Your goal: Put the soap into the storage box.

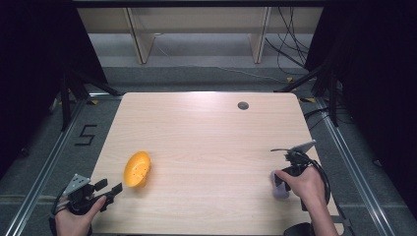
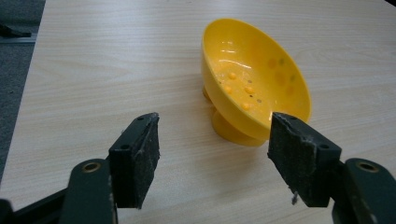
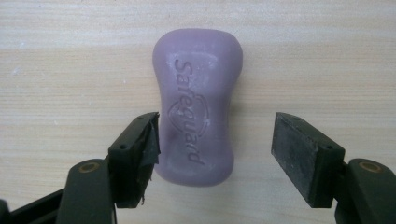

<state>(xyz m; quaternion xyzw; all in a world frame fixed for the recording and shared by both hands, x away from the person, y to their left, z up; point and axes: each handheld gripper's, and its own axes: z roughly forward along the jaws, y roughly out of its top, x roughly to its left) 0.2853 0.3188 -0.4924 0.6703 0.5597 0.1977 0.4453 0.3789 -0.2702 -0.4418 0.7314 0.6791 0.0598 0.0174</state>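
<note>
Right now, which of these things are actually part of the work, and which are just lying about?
In the work:
- purple bar of soap, between the open right gripper jaws
- tilted yellow plastic soap dish, before the open left gripper

Just there:
- light wooden table
- wooden shelf frame behind
- black cables on the floor

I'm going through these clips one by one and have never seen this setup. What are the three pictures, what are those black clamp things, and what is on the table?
A person sits at a pale wooden table, holding a hand-operated two-jaw gripper in each hand. The high view looks down from above: the left gripper is at bottom left, the right gripper at the right. The other two pictures come from cameras riding on each gripper, looking along its black fingers.

The left gripper view shows a yellow plastic soap dish with drain holes, tipped on its side on the table. The right gripper view shows a purple bar of soap stamped Safeguard, lying flat between the open fingers. Nothing is held; both grippers are open.
</note>
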